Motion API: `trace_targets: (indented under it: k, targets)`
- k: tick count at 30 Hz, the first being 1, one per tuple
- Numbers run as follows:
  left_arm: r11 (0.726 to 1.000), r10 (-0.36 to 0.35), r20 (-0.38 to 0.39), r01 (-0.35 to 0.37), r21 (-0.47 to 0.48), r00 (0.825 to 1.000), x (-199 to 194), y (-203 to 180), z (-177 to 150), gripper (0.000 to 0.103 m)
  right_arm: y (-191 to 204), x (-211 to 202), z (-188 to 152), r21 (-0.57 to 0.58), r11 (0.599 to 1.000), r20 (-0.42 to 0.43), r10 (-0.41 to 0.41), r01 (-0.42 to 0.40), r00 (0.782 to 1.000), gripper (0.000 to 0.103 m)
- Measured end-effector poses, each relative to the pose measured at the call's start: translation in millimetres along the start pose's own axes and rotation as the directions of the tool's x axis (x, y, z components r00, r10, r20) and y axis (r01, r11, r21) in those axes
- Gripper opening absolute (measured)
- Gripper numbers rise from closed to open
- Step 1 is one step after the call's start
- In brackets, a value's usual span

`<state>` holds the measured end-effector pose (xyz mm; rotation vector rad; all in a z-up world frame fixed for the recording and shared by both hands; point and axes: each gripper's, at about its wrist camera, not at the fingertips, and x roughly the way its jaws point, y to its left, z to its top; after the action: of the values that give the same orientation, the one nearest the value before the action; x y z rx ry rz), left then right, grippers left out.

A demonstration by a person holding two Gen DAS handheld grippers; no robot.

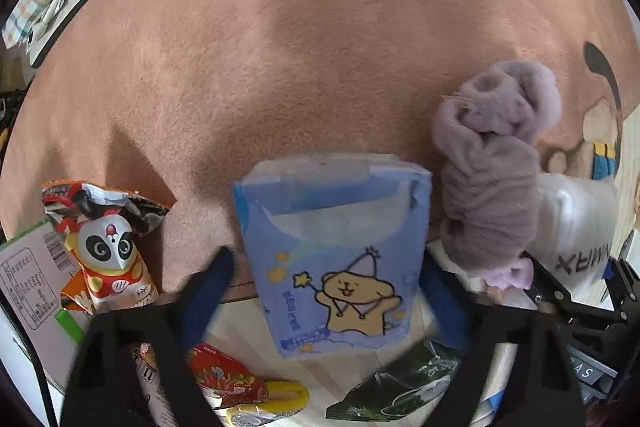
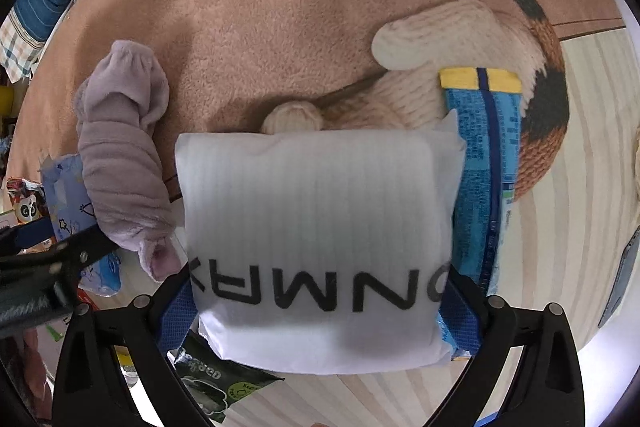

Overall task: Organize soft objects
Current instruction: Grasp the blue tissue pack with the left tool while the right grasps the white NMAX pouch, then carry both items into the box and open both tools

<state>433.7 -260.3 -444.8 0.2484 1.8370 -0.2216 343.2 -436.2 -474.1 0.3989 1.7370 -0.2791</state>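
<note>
My left gripper (image 1: 324,287) stands open around a blue tissue pack (image 1: 332,251) printed with a cartoon bear; its blue pads sit a little off both sides of the pack. A rolled mauve fuzzy sock (image 1: 492,163) lies to the pack's right on the tan rug (image 1: 280,47). My right gripper (image 2: 320,307) is shut on a white padded pouch (image 2: 320,239) with black letters, which also shows in the left wrist view (image 1: 576,223). The sock (image 2: 124,155) lies left of the pouch. A blue snack packet (image 2: 488,163) lies behind the pouch on the right.
A panda snack bag (image 1: 104,243), a cardboard box (image 1: 28,279), a red packet (image 1: 224,379) and a green wipes pack (image 1: 404,391) lie near the left gripper on pale wood floor (image 2: 400,399). The rug's plush cat figure (image 2: 440,75) lies beyond the pouch. Clutter borders the rug's far left.
</note>
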Motion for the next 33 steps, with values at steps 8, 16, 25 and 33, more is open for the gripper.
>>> trace_targets:
  k: [8, 16, 25, 33]
  targets:
    - [0.999, 0.042, 0.072, -0.041, -0.022, 0.997, -22, 0, -21, 0.039, 9, -9, -18, 0.003, 1.0, 0.04, -0.026, 0.026, 0.999, 0.078]
    - [0.998, -0.018, 0.223, 0.032, -0.061, 0.975, -95, 30, -106, 0.039, 32, -69, -71, -0.054, 0.997, 0.13, 0.069, -0.062, 0.989, 0.077]
    - [0.963, -0.081, 0.344, 0.163, -0.215, 0.935, -161, 199, -226, 0.039, 191, -147, -171, -0.289, 0.929, 0.126, 0.277, -0.232, 0.953, 0.077]
    - [0.905, -0.093, 0.311, 0.211, -0.369, 0.946, -142, 350, -255, 0.039, 396, -134, -223, -0.426, 0.875, 0.083, 0.291, -0.231, 0.953, 0.077]
